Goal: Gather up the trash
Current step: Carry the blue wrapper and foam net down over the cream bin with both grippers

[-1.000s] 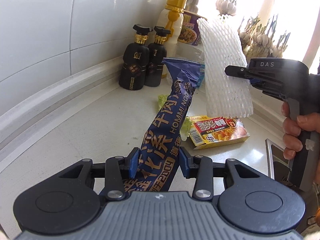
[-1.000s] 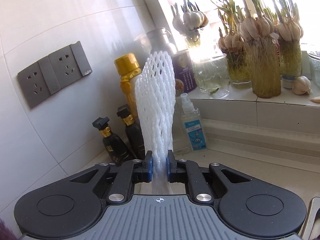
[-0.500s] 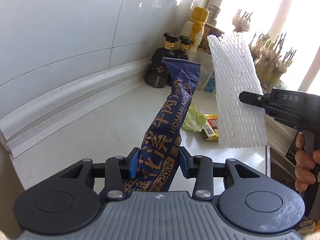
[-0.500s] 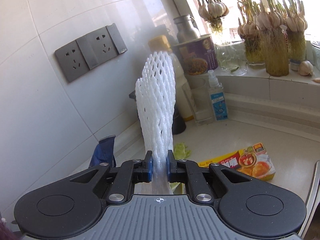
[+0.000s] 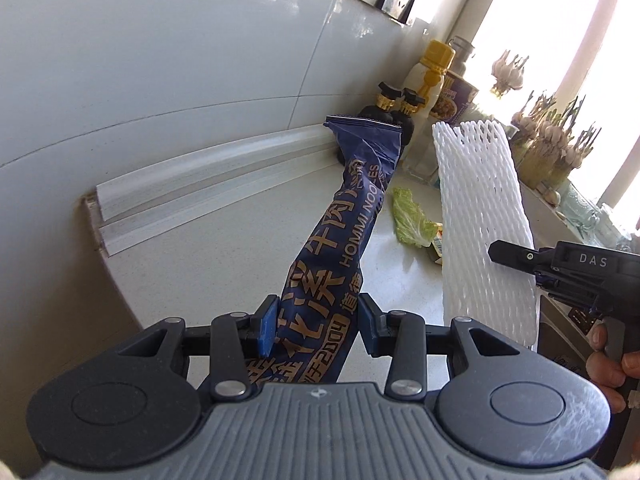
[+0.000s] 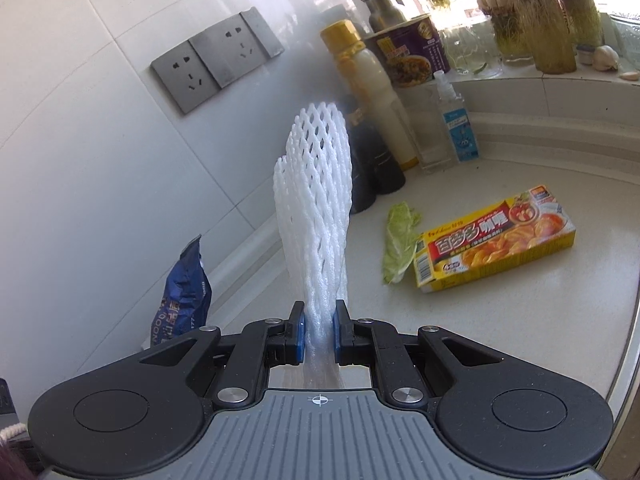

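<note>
My left gripper (image 5: pixel 318 326) is shut on a dark blue noodle wrapper (image 5: pixel 344 236) with gold lettering, which stands up above the white counter (image 5: pixel 224 256). The right gripper (image 6: pixel 319 334) is shut on a white foam fruit net (image 6: pixel 316 208), held upright. From the left wrist view the foam net (image 5: pixel 484 232) hangs at the right, pinched by the right gripper (image 5: pixel 520 258) with a hand below it. The blue wrapper (image 6: pixel 182 292) shows low at the left of the right wrist view. A cabbage leaf (image 6: pixel 398 242) and a yellow curry box (image 6: pixel 496 238) lie on the counter.
Two dark bottles (image 5: pixel 394 114), a tall gold-capped bottle (image 6: pixel 370 80), a spray bottle (image 6: pixel 456 120) and a purple tub (image 6: pixel 412 52) stand against the tiled wall. Wall sockets (image 6: pixel 216 58) sit above. Garlic jars (image 6: pixel 552 20) line the sill. A sink rim (image 6: pixel 626 364) runs at the right.
Both grippers have drawn back from the bottles and window with their loads still held. The curry box and leaf came into the right wrist view; the counter's left end now shows.
</note>
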